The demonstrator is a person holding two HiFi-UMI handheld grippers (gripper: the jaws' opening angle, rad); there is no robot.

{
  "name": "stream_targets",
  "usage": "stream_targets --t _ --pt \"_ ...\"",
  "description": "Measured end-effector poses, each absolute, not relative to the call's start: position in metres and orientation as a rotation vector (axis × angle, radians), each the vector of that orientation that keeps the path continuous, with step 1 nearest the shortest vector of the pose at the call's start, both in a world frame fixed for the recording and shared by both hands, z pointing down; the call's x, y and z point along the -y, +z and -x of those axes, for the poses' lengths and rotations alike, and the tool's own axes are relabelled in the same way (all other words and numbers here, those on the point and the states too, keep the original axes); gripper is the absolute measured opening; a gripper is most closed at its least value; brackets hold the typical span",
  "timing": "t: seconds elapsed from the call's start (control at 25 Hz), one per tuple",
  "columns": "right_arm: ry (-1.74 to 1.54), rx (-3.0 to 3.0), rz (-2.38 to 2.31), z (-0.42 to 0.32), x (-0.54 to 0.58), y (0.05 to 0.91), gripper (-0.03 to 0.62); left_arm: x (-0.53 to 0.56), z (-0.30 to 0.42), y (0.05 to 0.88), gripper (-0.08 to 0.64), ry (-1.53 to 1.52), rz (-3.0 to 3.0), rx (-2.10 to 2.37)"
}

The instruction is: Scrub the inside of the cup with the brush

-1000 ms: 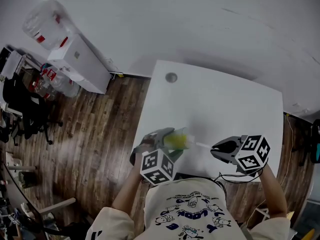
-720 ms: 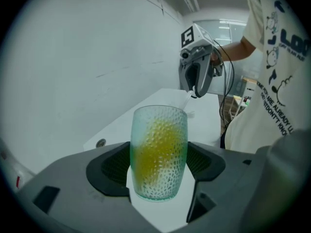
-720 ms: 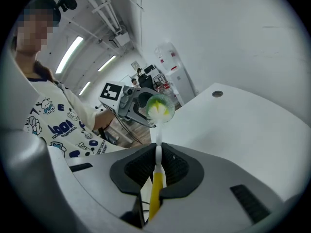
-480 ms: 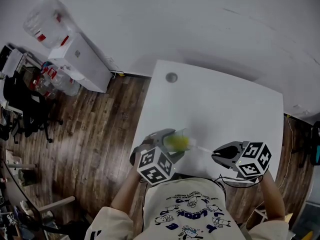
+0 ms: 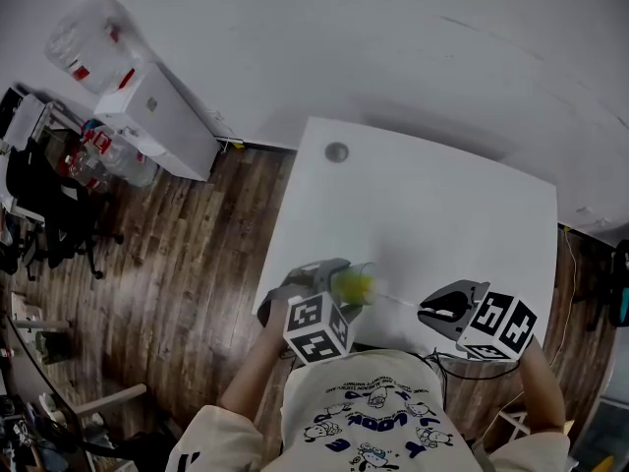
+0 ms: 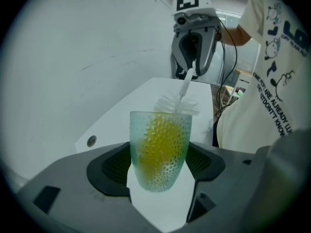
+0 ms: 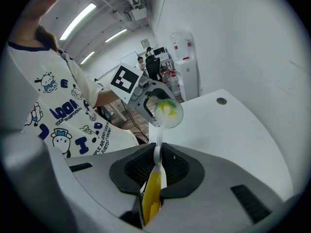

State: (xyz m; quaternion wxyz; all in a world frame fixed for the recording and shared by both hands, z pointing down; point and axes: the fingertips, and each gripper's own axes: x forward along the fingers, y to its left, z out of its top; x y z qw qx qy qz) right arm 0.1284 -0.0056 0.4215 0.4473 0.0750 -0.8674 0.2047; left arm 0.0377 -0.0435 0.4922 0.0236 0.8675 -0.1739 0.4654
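Person's shirt (image 5: 369, 426): nearest the head camera, white with cartoon print; both grippers are held just in front of it.
Right gripper (image 7: 156, 165): its jaws are pinched narrow on the brush's thin handle, whose yellow end (image 7: 151, 193) runs back between them.
Left gripper (image 6: 160, 165): its jaws are spread to the cup's width, one pad on each side of the cup's body, gripping it.
Cup (image 6: 160, 149): frosted, dimpled and pale green, held off the table over its near left corner. It is tipped on its side, with its mouth facing the right gripper.
Brush (image 6: 177, 103): the handle runs straight from the right gripper into the cup's mouth. The yellow head shows through the wall, well down inside, and white bristles fan out at the rim.
Done so far: the cup is picked up and the brush is in it, so the scrubbing looks to be under way.
Left to do: probably working the head round the walls and base, then drawing it out. The frames don't show how clean the inside is.
Table (image 5: 432, 214): white, and bare beyond the grippers except for a round cable port (image 5: 337, 152) near its far left corner.
Beyond the table: dark wood floor (image 5: 187, 254) on the left, with a white water dispenser (image 5: 147, 106) against the wall.
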Motion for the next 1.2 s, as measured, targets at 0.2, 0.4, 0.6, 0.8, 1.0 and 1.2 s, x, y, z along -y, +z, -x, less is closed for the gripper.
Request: stream_targets --t 0.2,0.4,0.6,0.8,1.0,1.2 --pt "0.446 2.115 -0.196 -0.127 0.012 0.413 0.046 0.043 -0.039 0.494 0.35 1.501 -2.679 0.526" --pt "0.38 2.096 -0.22 -0.125 0.021 0.407 0.046 0.043 -0.039 0.497 0.35 1.589 -2.691 0.535" --pt "0.381 2.086 -0.245 -0.123 0.025 0.407 0.046 0.047 -0.035 0.498 0.35 1.673 -2.701 0.558" --pt "0.428 2.107 -0.27 -0.12 0.03 0.403 0.046 0.046 -0.035 0.497 0.35 1.728 -2.726 0.558" --pt "0.485 2.136 -0.275 -0.121 0.035 0.405 0.046 0.048 -0.034 0.492 0.35 1.705 -2.756 0.591" --pt "0.576 2.166 -0.261 -0.123 0.036 0.406 0.046 0.044 -0.032 0.487 0.35 1.638 -2.816 0.548"
